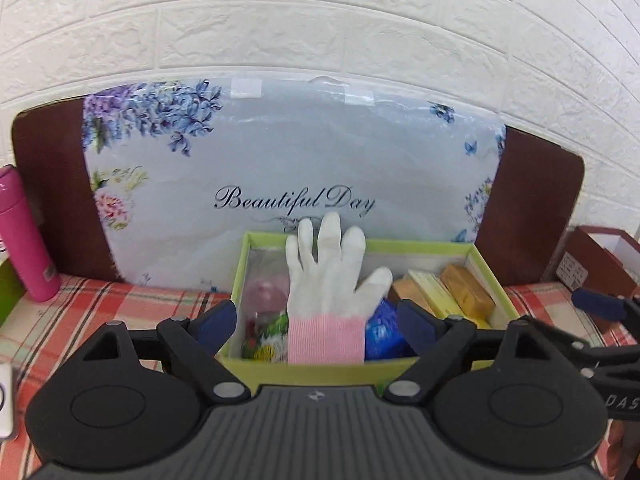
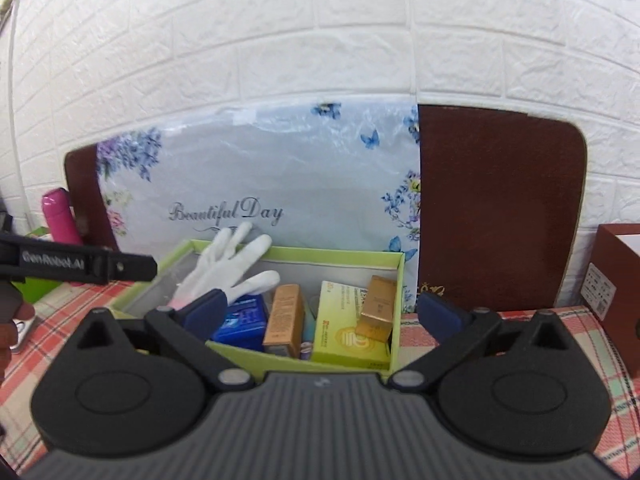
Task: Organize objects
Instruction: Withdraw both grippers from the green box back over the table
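Note:
A green open box (image 1: 492, 280) (image 2: 340, 256) stands on the plaid cloth, full of small packs. A white glove with a pink cuff (image 1: 328, 280) (image 2: 224, 268) lies over the things in its left half, fingers pointing to the far rim. My left gripper (image 1: 316, 324) is open, its pads at either side of the glove's cuff, not touching it. My right gripper (image 2: 322, 312) is open over the box's right half, above a yellow-green pack (image 2: 348, 328), gold boxes (image 2: 378, 308) and a blue pack (image 2: 240, 320).
A floral "Beautiful Day" bag (image 1: 280, 168) leans on a brown board (image 2: 500, 208) against the white brick wall. A pink bottle (image 1: 24, 232) stands at the left. A dark red box (image 2: 616, 280) stands at the right.

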